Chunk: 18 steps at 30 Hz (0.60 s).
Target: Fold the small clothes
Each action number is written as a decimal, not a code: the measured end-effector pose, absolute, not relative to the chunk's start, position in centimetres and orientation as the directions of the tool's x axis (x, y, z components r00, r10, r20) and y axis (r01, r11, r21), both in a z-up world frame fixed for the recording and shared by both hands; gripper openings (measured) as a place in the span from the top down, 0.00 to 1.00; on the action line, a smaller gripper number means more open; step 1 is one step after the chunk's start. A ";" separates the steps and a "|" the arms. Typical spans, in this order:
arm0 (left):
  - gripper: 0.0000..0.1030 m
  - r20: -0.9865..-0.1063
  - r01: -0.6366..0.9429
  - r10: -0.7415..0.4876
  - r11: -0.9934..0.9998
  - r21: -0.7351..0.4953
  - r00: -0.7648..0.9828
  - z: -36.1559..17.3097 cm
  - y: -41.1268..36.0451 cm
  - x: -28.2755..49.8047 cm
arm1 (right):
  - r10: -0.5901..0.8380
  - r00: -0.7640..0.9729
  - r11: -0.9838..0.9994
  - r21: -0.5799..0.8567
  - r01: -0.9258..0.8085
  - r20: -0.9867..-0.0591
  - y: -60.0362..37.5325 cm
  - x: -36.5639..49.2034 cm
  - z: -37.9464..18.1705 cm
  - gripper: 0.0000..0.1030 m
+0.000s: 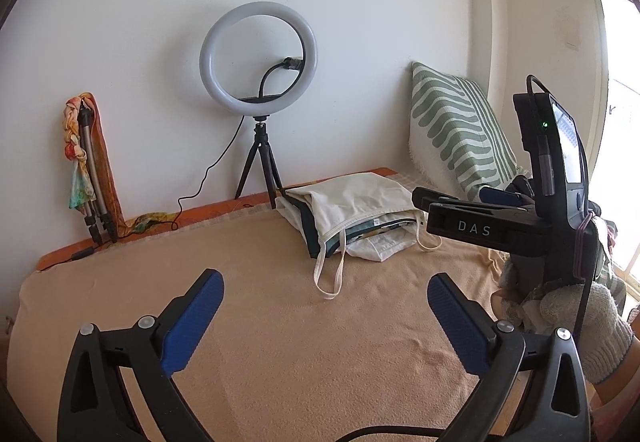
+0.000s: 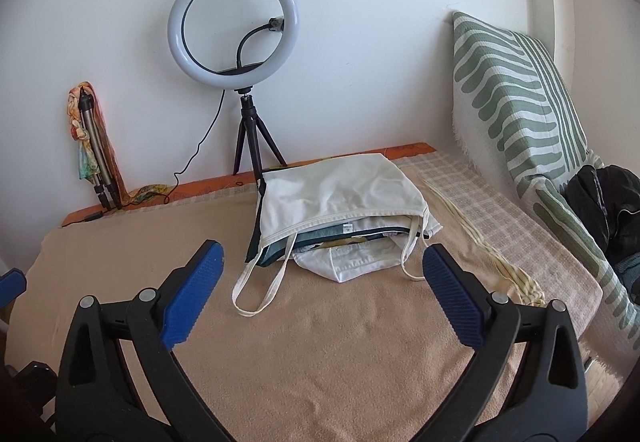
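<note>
Clothes [image 2: 336, 198] sit in a folded stack toward the back of a tan blanket [image 2: 320, 354], well ahead of both claws and touched by neither. A cream top lies uppermost, its thin straps [image 2: 260, 290] looping forward off the near edge; beneath it show a dark green layer and a white piece that pokes out at the front. From the right wrist the stack lies straight ahead, between the lines of the two blue pads, and the strap loop reaches closest to the right claw [image 2: 322, 266], ending near its left pad [image 2: 192, 298] without meeting it. That claw stands spread wide with nothing between its fingers, only bare blanket. From the left wrist the stack [image 1: 352, 210] lies ahead and a little right of centre; the left claw [image 1: 326, 290] is likewise spread wide and empty, hovering over blanket. In that view the right claw's black body [image 1: 480, 230] reaches in from the right, held by a gloved hand [image 1: 580, 326], just beside the stack's right end. Behind the stack stand a ring light [image 2: 234, 24] on a small tripod against the wall and a green striped pillow [image 2: 516, 98] to the right.
</note>
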<state>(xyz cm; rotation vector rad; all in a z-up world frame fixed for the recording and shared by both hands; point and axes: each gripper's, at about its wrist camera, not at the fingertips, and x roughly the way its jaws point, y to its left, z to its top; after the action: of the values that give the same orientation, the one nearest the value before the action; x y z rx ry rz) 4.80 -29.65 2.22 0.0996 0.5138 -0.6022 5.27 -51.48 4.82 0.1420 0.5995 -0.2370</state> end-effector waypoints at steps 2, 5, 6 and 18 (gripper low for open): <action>0.00 -0.501 0.548 -0.490 0.836 -0.038 0.713 1.9 -29.7 4.9 | -0.204 0.806 0.961 0.043 0.273 -0.556 -51.3 5.3 4.8 0.00; 0.00 -0.510 0.530 -0.466 0.848 -0.022 0.723 1.6 -29.7 5.0 | -0.213 0.803 0.961 0.027 0.274 -0.556 -51.1 5.4 4.5 0.00; 0.00 -0.512 0.528 -0.463 0.849 -0.022 0.724 1.5 -29.6 5.0 | -0.205 0.801 0.963 0.029 0.267 -0.562 -51.1 5.6 4.4 0.00; 0.00 -0.517 0.502 -0.436 0.865 -0.013 0.737 1.4 -29.0 5.3 | -0.209 0.792 0.958 0.043 0.284 -0.574 -51.7 5.5 3.6 0.00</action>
<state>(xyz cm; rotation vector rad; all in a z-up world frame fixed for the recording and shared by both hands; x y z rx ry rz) 5.27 -29.02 1.37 0.1304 0.5336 -0.5163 5.52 -51.70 3.62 0.1300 0.6012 -0.2663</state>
